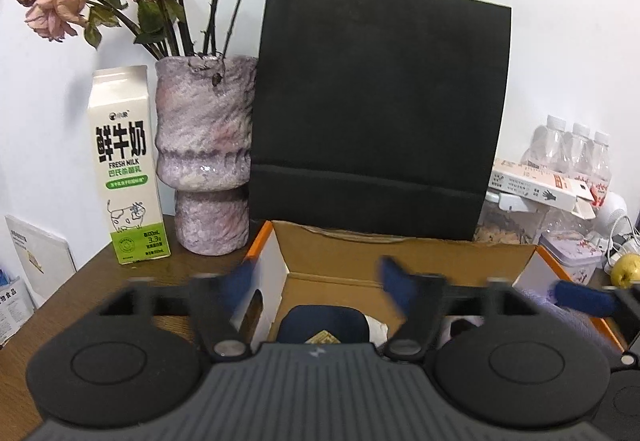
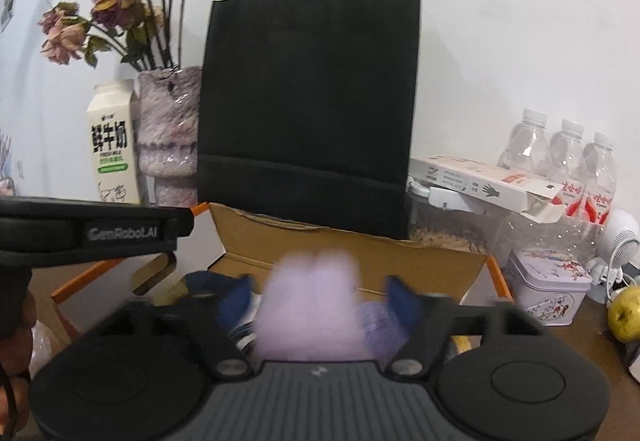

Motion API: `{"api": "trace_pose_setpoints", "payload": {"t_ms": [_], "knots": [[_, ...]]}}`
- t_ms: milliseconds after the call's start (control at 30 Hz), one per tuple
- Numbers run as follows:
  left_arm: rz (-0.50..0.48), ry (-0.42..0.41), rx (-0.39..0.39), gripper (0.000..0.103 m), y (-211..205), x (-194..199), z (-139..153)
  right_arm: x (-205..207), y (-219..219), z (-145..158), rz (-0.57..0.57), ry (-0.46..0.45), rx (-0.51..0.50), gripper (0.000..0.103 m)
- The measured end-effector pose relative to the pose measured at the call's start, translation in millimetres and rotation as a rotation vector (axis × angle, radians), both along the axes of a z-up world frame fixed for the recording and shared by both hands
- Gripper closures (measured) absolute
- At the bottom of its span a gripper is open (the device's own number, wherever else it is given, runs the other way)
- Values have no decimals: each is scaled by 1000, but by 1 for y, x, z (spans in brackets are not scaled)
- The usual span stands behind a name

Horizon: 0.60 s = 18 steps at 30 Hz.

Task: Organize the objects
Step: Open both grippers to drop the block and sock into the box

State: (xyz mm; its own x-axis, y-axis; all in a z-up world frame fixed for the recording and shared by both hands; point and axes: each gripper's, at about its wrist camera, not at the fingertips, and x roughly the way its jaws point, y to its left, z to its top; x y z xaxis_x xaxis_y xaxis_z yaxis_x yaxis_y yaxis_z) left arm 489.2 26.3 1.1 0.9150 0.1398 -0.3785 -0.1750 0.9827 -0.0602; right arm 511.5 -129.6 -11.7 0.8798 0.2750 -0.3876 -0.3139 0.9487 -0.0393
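"FRESH MILK", "3.3" on milk carton [image 1: 127, 165]; "GenRoboLAI" on left tool [image 2: 120, 231]

Black bag [image 1: 376, 113], blurred, perhaps lilac plush [image 2: 310, 309]

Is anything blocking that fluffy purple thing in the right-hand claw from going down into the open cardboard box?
Nothing visible blocks it. The fluffy purple thing sits between the fingers of the right gripper, above the open cardboard box. The flaps stand open. The left gripper hovers over the box's left part, off to the side. A dark blue item already lies inside.
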Motion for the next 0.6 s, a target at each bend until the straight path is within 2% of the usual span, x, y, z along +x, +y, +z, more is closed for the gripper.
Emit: {"api": "trace_pose_setpoints", "payload": {"t_ms": [33, 100, 600], "knots": [[11, -15, 3, 0, 0, -1, 0, 0, -1, 1, -8, -6, 2, 1], [28, -40, 15, 0, -1, -4, 2, 0, -1, 2, -15, -8, 3, 0], [31, -48, 14, 0, -1, -8, 3, -2, -4, 3, -17, -6, 8, 0]]}}
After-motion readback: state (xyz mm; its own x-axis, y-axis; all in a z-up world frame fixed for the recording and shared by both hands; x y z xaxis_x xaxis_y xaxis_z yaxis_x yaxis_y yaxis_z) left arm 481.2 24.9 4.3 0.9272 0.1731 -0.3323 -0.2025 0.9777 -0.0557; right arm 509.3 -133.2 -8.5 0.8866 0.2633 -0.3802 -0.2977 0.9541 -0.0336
